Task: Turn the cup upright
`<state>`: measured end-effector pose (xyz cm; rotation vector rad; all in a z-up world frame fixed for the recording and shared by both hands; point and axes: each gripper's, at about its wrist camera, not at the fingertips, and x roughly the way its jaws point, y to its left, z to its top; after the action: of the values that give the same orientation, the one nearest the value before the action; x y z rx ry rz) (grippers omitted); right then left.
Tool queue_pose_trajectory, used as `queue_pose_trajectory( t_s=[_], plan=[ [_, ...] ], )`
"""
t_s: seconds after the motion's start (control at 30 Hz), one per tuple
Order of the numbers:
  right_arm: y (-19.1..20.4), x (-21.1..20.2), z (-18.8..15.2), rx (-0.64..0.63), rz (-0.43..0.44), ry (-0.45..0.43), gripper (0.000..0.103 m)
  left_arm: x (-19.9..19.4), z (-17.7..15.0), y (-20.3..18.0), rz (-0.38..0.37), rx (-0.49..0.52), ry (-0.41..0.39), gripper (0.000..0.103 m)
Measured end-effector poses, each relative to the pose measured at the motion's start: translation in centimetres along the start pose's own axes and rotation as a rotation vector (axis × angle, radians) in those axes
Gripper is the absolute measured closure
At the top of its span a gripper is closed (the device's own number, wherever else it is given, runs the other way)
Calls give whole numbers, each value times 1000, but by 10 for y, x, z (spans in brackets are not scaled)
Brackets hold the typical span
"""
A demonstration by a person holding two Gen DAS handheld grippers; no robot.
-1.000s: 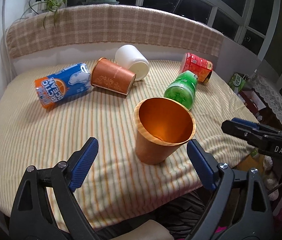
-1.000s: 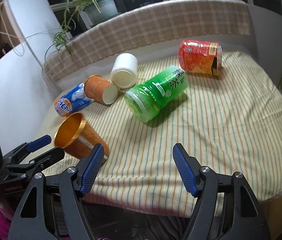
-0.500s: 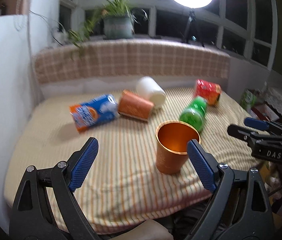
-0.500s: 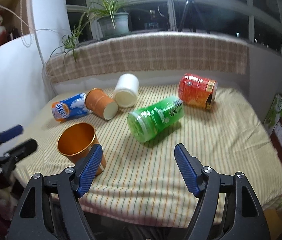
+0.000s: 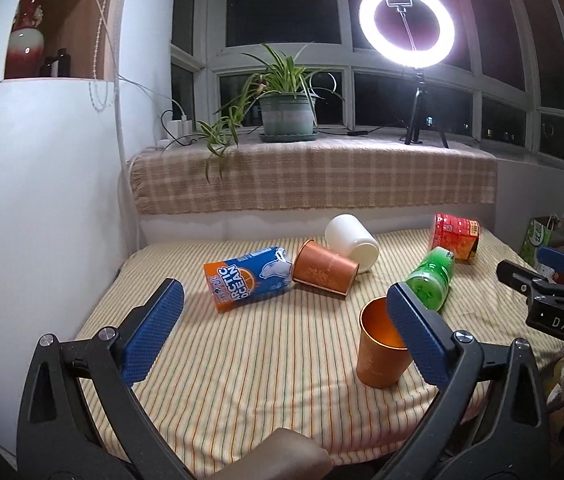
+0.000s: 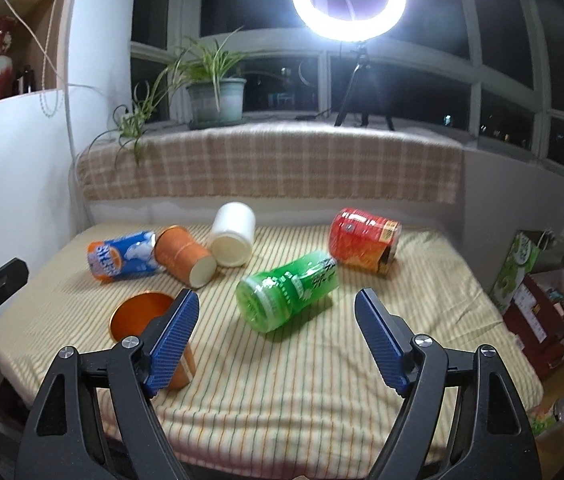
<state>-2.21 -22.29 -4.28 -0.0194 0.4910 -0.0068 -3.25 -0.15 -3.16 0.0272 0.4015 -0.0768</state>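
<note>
Night window, ring light (image 5: 406,22), striped cloth table (image 5: 273,384) with toppled containers at the back. Copper cup (image 5: 380,354) stands mouth up near the front edge, axis vertical, nothing touching it. Left gripper (image 5: 288,330) open, empty; the cup sits ahead and right of its centre, partly behind the right finger. Right gripper (image 6: 275,338) open, empty; the cup (image 6: 141,314) lies off to its left, behind the left finger. Left gripper seems nearer in line. Task looks done; the paper cup (image 5: 324,272) lies on its side.
</note>
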Motion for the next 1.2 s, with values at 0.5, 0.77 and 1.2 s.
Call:
queue_pose_trajectory(
  t_s=[0.5,0.77,1.2],
  plan=[
    [0,-22,8,16,-60,-119,17,-14,3,3,12,-15,-26,0],
    [1,-27,8,18,-63,-129,16,-15,2,2,12,-17,-21,0],
    [1,-28,7,22,-60,-132,15,-16,3,3,24,-19,-29,0]
  ],
)
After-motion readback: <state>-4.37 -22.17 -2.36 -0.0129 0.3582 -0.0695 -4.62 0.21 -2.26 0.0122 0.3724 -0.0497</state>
